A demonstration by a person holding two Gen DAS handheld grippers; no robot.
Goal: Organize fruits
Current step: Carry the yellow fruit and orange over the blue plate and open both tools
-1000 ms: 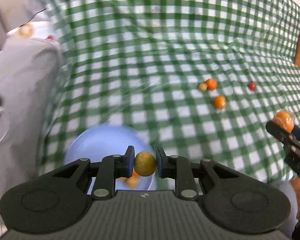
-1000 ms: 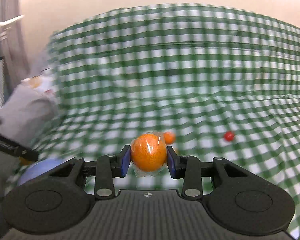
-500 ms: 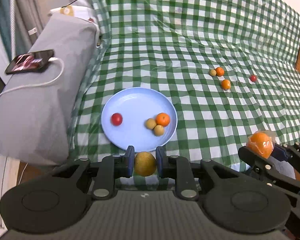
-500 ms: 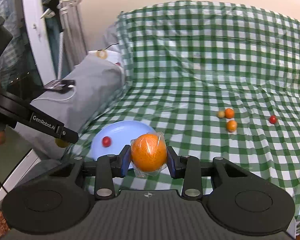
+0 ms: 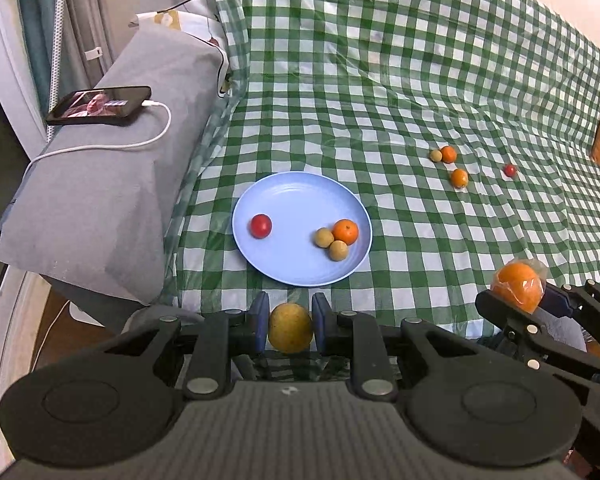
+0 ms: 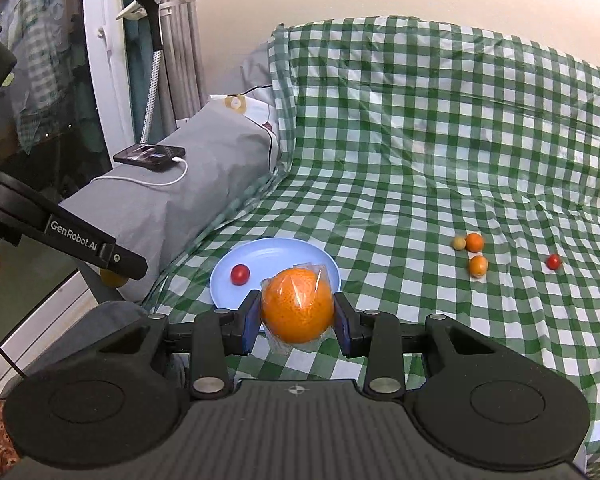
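I pull both grippers back from the round blue plate [image 5: 300, 184], which now lies wholly in view ahead.

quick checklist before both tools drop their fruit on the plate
1. Left tool gripping yellow fruit: ok.
2. Right tool gripping wrapped orange: ok.
3. Bare space on plate: ok, middle and far side free.
4. Fruit over plate: not ok, both sit short of its near rim.
5. Loose fruit left on cloth: not ok, four remain.
6. Wrapper snagged on pads: cannot tell.
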